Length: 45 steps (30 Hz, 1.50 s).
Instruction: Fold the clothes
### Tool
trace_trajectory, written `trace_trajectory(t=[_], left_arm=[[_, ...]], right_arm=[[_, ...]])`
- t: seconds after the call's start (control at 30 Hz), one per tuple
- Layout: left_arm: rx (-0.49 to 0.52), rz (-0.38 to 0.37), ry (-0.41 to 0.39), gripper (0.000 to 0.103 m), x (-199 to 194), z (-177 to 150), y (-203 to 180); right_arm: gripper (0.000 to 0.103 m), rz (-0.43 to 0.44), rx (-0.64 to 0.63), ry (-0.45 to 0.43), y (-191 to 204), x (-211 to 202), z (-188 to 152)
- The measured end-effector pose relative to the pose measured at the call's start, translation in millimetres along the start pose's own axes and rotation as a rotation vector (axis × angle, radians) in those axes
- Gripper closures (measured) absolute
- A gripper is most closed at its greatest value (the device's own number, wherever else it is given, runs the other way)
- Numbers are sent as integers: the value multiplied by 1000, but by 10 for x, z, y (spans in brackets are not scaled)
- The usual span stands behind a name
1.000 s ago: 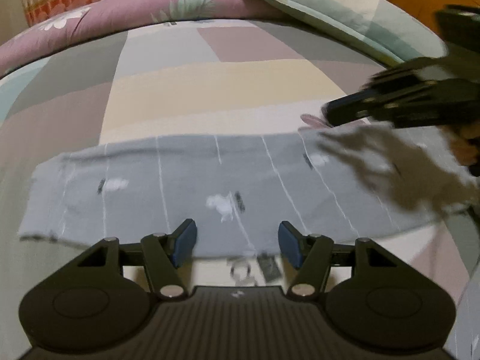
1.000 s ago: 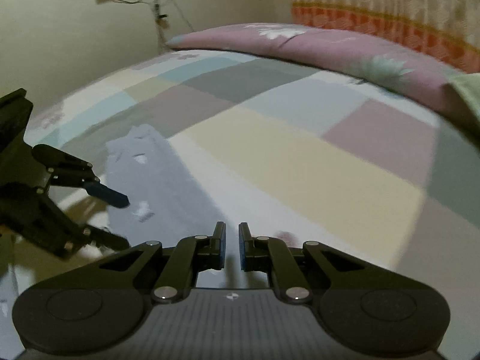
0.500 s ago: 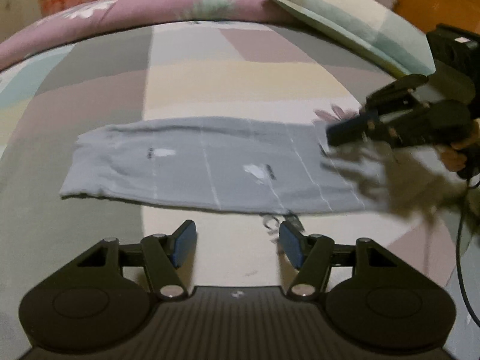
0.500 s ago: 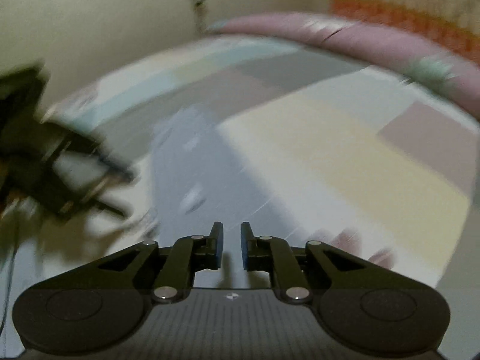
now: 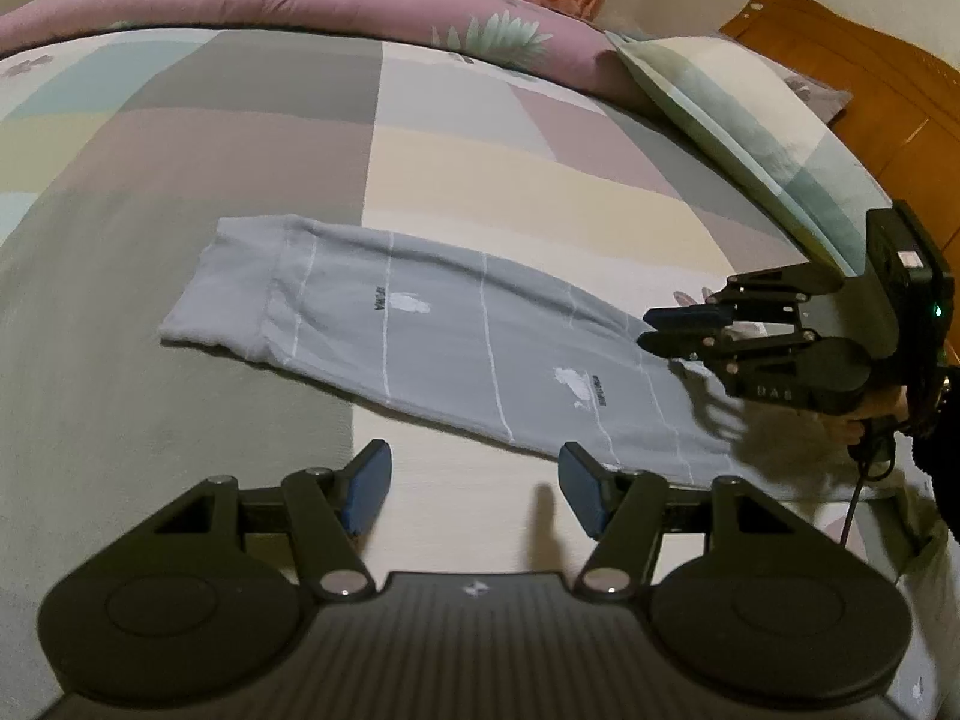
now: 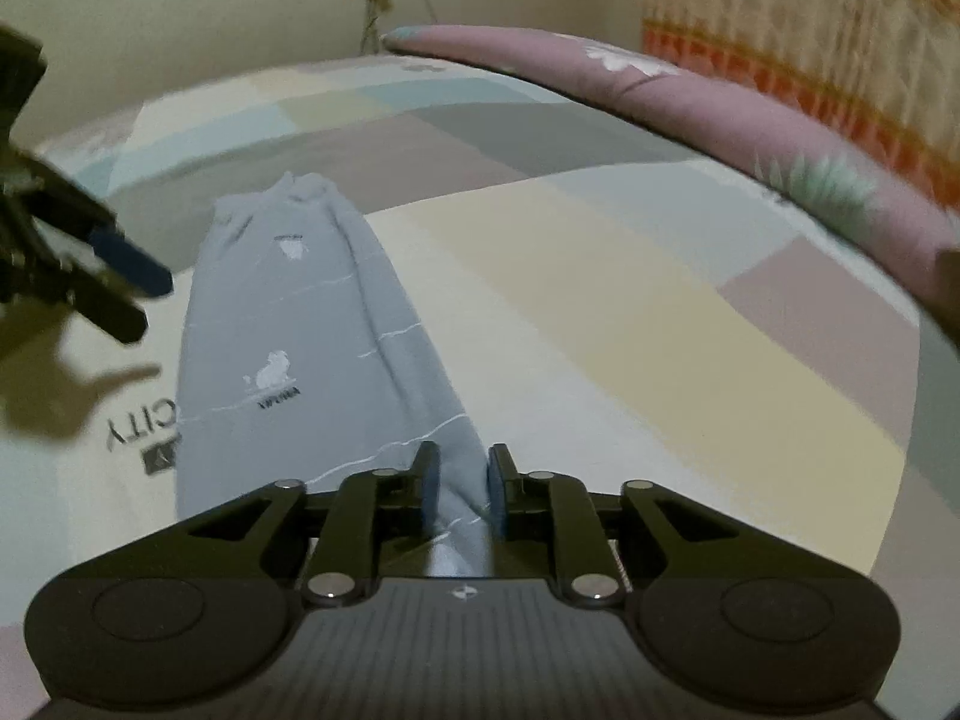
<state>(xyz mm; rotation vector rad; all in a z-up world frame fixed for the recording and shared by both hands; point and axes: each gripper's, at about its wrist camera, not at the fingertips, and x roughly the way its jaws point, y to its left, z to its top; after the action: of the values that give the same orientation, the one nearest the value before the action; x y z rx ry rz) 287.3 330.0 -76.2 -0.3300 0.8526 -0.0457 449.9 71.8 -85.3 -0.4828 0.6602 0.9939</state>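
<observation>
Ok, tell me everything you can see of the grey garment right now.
The grey garment is a soft, knit-looking piece with thin white lines and small white prints with dark lettering. It lies flat on the bed, folded into a long narrow strip, one end showing a stitched band. The right gripper is at the other end, jaws opening with cloth between them. The left gripper is off it.

A home bedroom — patchwork bed sheet (image 5: 480, 168), pillow (image 5: 750, 120), wooden headboard (image 5: 870, 72), patterned curtain (image 6: 810, 30).

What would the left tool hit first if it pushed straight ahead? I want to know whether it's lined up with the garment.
Probably the bare bedsheet just short of the grey garment. The left tool stands open with only sheet between its pads, the garment's near edge just beyond; depth is uncertain.
</observation>
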Motion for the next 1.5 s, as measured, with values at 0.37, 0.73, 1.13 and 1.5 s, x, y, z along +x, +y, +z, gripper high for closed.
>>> trace_trajectory(t=[0.37, 0.73, 1.13, 1.5], left_arm=[[-283, 8, -115, 42, -10, 67, 481], [-478, -33, -179, 62, 34, 70, 957], [-423, 72, -203, 94, 67, 86, 920], [-292, 98, -231, 95, 207, 760, 802]], right_arm=[[94, 41, 193, 32, -268, 38, 87], [77, 235, 132, -7, -172, 484, 883], [100, 386, 104, 1, 267, 1244, 1337], [98, 136, 154, -145, -25, 975, 1523]])
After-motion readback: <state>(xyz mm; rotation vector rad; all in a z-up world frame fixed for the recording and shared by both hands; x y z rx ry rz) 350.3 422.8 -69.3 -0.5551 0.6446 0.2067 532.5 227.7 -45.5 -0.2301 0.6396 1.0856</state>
